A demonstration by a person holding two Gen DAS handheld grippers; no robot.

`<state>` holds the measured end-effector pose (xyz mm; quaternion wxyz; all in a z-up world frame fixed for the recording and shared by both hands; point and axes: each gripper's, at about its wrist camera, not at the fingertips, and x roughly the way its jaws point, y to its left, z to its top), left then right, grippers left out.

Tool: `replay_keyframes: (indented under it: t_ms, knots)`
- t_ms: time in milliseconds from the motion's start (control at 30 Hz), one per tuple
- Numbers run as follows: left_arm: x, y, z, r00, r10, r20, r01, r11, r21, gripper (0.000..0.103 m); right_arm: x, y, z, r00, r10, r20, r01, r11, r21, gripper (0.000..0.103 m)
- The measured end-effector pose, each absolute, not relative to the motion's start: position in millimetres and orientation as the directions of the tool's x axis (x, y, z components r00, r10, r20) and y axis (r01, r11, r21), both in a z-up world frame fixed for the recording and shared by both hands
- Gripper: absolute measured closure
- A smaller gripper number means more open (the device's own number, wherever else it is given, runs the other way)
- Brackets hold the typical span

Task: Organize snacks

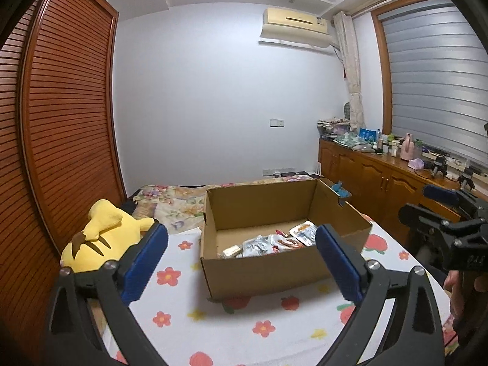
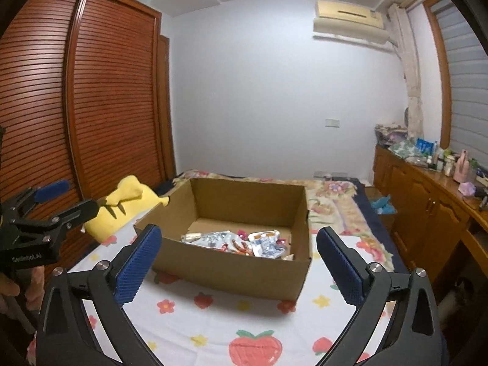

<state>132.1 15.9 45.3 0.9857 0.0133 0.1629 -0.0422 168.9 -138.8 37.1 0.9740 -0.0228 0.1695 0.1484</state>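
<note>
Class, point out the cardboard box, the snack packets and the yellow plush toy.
cardboard box [image 1: 259, 270], left wrist view, near outer wall.
snack packets [image 2: 241, 241], right wrist view, middle of the pile.
yellow plush toy [image 1: 100, 235], left wrist view, its back.

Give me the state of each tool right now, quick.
Left tool: open, holding nothing, raised in front of the cardboard box.
Right tool: open, holding nothing, facing the same box.

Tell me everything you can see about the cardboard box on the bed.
The cardboard box is plain brown, rectangular and open-topped, sitting upright on the flower-print sheet. One end wall has a notched cutout. Shiny snack packets lie loose on its floor, towards the near side. A yellow plush toy lies beside it. Neither tool touches it.
</note>
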Motion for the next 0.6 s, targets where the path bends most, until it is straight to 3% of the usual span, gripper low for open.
replay_keyframes:
  t_ms: [600]
  knots:
    - [85, 4, 28, 0.928, -0.08, -0.363, 0.087, 0.996, 0.002, 0.005, 121, -150, 14, 0.912, 0.225, -0.344, -0.231, 0.973, 0.025, 0.0]
